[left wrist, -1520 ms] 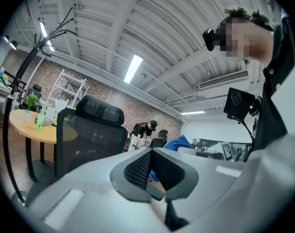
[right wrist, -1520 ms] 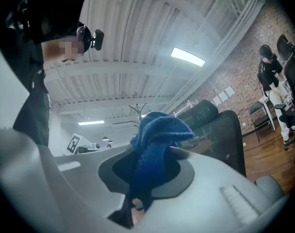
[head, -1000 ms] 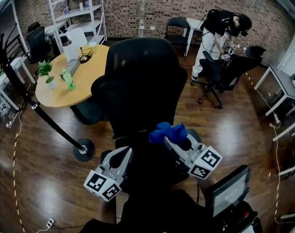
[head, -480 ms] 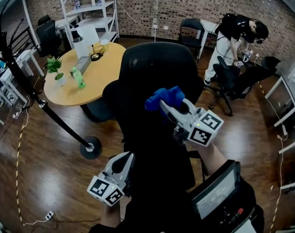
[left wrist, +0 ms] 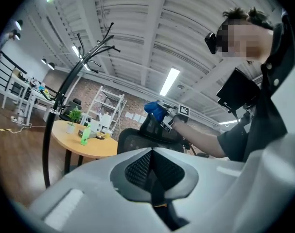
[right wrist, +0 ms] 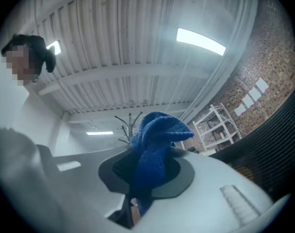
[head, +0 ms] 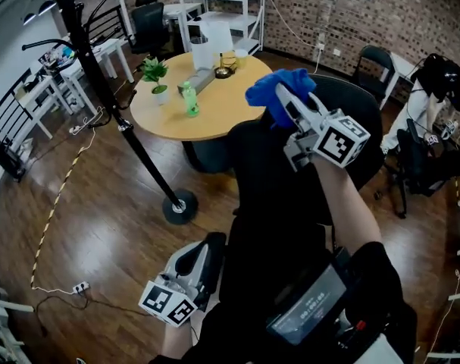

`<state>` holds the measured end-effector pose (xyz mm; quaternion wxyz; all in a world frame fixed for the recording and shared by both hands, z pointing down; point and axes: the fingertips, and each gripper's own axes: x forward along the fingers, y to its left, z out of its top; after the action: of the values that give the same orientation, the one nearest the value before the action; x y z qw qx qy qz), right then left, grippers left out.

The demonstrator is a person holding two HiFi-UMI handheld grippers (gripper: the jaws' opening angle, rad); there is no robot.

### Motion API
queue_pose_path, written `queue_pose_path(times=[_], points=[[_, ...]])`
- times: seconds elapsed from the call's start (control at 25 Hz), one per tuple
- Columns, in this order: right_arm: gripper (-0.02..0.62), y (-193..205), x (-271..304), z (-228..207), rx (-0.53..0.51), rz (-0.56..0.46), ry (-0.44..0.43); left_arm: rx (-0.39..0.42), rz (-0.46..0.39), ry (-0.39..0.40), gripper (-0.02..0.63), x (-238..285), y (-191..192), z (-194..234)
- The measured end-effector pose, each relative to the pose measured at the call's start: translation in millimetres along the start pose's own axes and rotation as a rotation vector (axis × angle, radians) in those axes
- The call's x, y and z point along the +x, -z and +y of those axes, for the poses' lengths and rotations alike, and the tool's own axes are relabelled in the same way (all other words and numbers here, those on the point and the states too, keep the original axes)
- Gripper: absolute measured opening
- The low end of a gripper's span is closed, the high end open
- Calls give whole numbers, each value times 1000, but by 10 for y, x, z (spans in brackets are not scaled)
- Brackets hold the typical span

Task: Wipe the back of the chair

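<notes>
One black chair (head: 264,165) stands just before the person. The right claw (head: 284,95), clamped on a blue cloth (head: 269,91), has risen within a second from low behind the backrest to over its top edge, apparently ready for a first wipe. The left claw (left wrist: 152,176) hangs low, its jaws pressed together on nothing. A round tabletop (head: 214,116) lies beyond, left.

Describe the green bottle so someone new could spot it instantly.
Beyond the black office chair stands a round wooden table. Near its left edge in the head view, beside the small potted plant, is the green bottle. It's the only bright green upright container there; the plant's pot is white.
</notes>
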<state>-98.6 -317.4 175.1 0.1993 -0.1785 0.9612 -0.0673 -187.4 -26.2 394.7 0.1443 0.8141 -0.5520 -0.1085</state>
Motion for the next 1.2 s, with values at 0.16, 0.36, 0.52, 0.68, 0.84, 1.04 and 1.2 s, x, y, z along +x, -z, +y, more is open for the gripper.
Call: queue_pose_path(times=[0.16,0.36,0.52,0.68,0.84,1.04,1.2], points=[[54,222,44,-621,65,64,194,2,-11,-38,5,-102,-38,108],[54,192,-304,-964,146,25,326,1,5,-5,5,24,-23,148],[54,188,-804,-1269,168,2,457,4,29,72,5,256,100,69],[54,-19,-1287,-1461,153,-12,552,-4,54,154,5,494,141,-120],[54,-211,-1695,-1498,135,-16,615,-5,68,226,5,660,156,-316],[54,-393,-2179,-1488,87,-16,712,-5,81,309,5,833,219,-527],[54,-523,-2498,-1479,58,-36,754,0,91,365,5,944,247,-655]])
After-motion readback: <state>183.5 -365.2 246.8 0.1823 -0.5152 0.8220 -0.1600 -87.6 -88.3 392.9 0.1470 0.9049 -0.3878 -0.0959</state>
